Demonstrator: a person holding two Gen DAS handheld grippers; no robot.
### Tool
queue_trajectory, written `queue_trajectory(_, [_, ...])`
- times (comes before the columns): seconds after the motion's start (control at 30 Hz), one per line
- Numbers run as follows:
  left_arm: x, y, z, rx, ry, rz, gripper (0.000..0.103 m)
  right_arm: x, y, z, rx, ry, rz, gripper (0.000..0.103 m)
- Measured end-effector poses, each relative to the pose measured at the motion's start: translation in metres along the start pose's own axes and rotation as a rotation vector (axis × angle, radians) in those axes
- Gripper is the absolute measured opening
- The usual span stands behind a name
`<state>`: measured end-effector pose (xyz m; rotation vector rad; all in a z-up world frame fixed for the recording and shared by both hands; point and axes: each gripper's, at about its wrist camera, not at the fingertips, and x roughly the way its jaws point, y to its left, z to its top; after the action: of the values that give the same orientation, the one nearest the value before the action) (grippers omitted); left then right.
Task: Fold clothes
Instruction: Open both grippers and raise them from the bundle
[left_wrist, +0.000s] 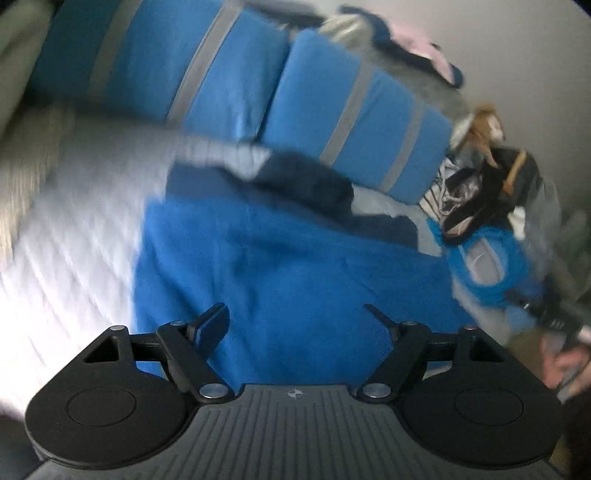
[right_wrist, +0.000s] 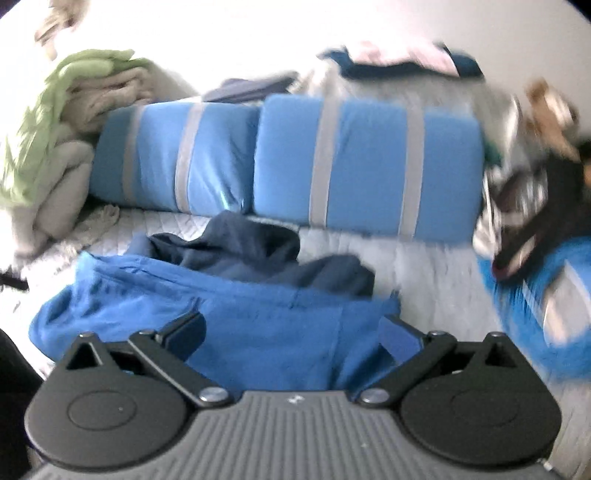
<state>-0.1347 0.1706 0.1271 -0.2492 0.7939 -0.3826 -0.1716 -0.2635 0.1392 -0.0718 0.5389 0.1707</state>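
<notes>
A bright blue garment (left_wrist: 295, 266) lies rumpled on the white quilted bed (left_wrist: 74, 229), with a dark navy garment (left_wrist: 310, 181) bunched behind it. My left gripper (left_wrist: 295, 317) is open and empty just above the blue cloth. In the right wrist view the blue garment (right_wrist: 236, 314) lies under my right gripper (right_wrist: 295, 328), which is open with its fingers wide apart over the cloth. The navy garment (right_wrist: 258, 254) sits just beyond it. Both views are blurred.
Two blue pillows with grey stripes (right_wrist: 288, 162) lie along the back of the bed (right_wrist: 406, 266). A green and beige blanket heap (right_wrist: 62, 122) is at the left. A cluttered pile with a black bag (left_wrist: 491, 199) and a blue item (right_wrist: 546, 295) sits at the right.
</notes>
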Motion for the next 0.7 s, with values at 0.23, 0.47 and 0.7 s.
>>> queue_trajectory(0.23, [0.020, 0.055, 0.027, 0.097, -0.047, 0.044, 0.077, 0.036, -0.044, -0.004, 0.037, 0.031, 0.007, 0.103])
queue_trajectory(0.47, [0.067, 0.099, 0.039, 0.106, 0.069, -0.037, 0.077, 0.059, -0.073, -0.009, 0.086, 0.035, 0.016, 0.103])
queue_trajectory(0.7, [0.093, 0.127, 0.046, 0.081, 0.060, -0.170, 0.076, 0.081, -0.100, -0.003, 0.137, 0.041, 0.119, 0.103])
